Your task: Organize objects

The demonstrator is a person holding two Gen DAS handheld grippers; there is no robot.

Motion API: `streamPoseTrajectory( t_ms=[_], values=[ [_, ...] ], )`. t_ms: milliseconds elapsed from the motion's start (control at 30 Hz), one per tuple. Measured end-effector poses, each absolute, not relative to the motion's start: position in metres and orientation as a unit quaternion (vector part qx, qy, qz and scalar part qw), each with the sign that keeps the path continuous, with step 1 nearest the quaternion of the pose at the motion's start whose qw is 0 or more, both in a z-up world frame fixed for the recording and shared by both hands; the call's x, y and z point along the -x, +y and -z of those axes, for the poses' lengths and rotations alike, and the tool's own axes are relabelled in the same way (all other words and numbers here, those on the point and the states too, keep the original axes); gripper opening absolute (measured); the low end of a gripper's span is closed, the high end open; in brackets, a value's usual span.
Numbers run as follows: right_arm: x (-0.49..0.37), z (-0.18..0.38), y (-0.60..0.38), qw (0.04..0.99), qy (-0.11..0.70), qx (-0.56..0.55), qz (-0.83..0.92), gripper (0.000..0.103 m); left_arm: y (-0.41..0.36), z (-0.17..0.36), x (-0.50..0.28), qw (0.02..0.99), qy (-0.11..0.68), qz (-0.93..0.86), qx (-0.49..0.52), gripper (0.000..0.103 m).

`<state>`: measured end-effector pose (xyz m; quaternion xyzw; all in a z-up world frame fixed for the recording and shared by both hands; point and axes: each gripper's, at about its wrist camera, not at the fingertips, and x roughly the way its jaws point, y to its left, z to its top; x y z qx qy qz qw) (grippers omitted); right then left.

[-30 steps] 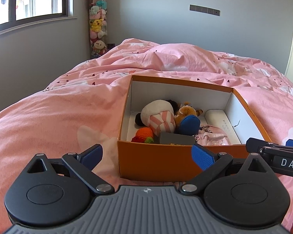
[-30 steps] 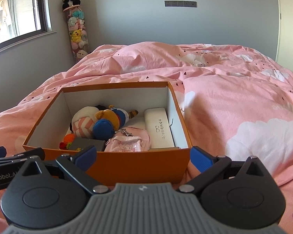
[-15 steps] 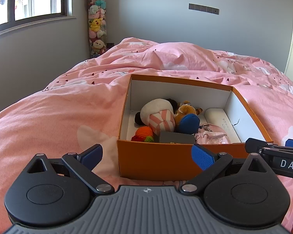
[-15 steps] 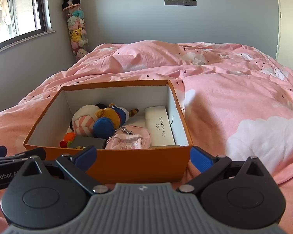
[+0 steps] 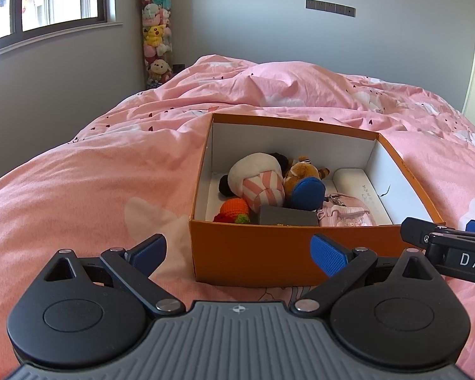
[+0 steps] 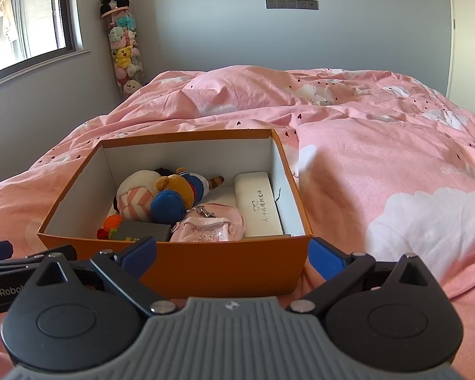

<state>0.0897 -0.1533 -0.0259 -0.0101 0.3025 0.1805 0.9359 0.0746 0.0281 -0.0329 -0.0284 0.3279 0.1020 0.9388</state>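
An open orange box (image 5: 253, 253) (image 6: 224, 266) rests on the pink bed. Inside lie a white and pink striped plush (image 5: 259, 180) (image 6: 136, 196), a brown bear plush with a blue ball (image 5: 307, 186) (image 6: 174, 196), an orange crochet toy (image 5: 234, 210) (image 6: 110, 226), a dark grey case (image 5: 288, 217) (image 6: 145, 232), a pink pouch (image 5: 345, 215) (image 6: 209, 229) and a white glasses case (image 5: 357, 186) (image 6: 258, 204). My left gripper (image 5: 237, 250) hangs open just in front of the box's near wall, holding nothing. My right gripper (image 6: 234, 251) is open too, at the same wall.
The pink quilt (image 6: 395, 164) spreads wide to the right and behind the box, with a raised hump (image 5: 288, 79) at the far end. A tall clear tube of plush toys (image 5: 155, 38) (image 6: 123, 50) stands in the back corner by the window (image 5: 47, 3).
Both views have drawn back and risen very slightly from the box. The box and its contents have not moved, and both grippers remain open.
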Motion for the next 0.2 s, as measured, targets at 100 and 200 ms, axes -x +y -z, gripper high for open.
streamPoseTrajectory(
  t_ms=[100,200],
  values=[
    [-0.0898,0.026,-0.1531,0.936,0.303,0.01,-0.18,0.102,0.028,0.0328,-0.0745,0.939,0.328,-0.102,0.028,0.103],
    [-0.0892,0.0261,-0.153,0.936,0.302,0.01,-0.18,0.102,0.0287,0.0327,-0.0741,0.939,0.327,-0.103,0.028,0.103]
  ],
)
